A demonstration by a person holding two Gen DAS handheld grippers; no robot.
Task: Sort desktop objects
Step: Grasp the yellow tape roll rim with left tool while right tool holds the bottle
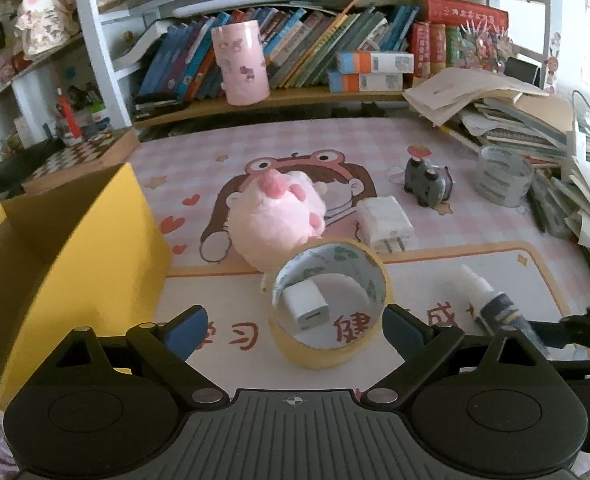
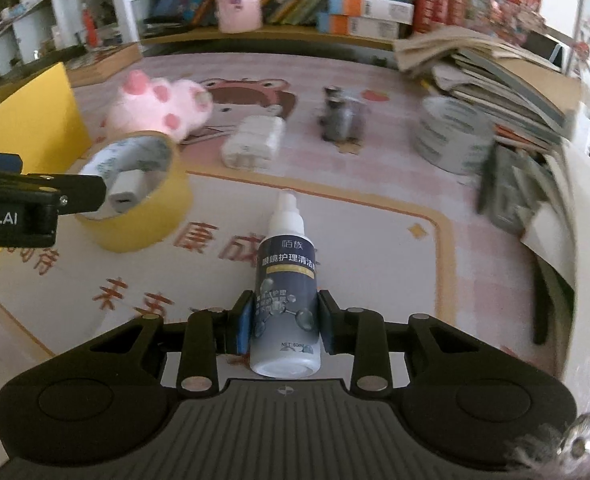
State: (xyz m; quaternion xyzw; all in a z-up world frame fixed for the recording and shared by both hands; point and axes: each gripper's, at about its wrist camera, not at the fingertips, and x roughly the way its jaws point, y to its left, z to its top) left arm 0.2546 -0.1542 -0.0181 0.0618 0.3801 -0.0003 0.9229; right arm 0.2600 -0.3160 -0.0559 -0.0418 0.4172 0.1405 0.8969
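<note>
The spray bottle (image 2: 285,300) lay flat on the worktop (image 2: 375,248) near the front edge, nozzle pointing away, with the right claw (image 2: 285,322) closed on its lower body, both pads pressed against the label. Risk noted: the bottle is round and smooth, gripped near its base, so it could roll or pivot nozzle-down on lifting; a slip would drop it onto the mat. The left claw (image 1: 295,328) stood wide open and empty, its pads either side of the yellow tape roll (image 1: 329,304), not touching it. A small white charger cube (image 1: 307,306) sat inside the roll; closing on the roll could squash the ring or leave the cube behind, and lifting could spill it. The plush pig (image 1: 277,216) touched the roll's far side and might get dragged. The left view alone showed the open yellow box (image 1: 67,248) interior at left, the likely bin. The right view alone showed the pad contact on the bottle; from the left the bottle appeared only as a blurred end at right.
</note>
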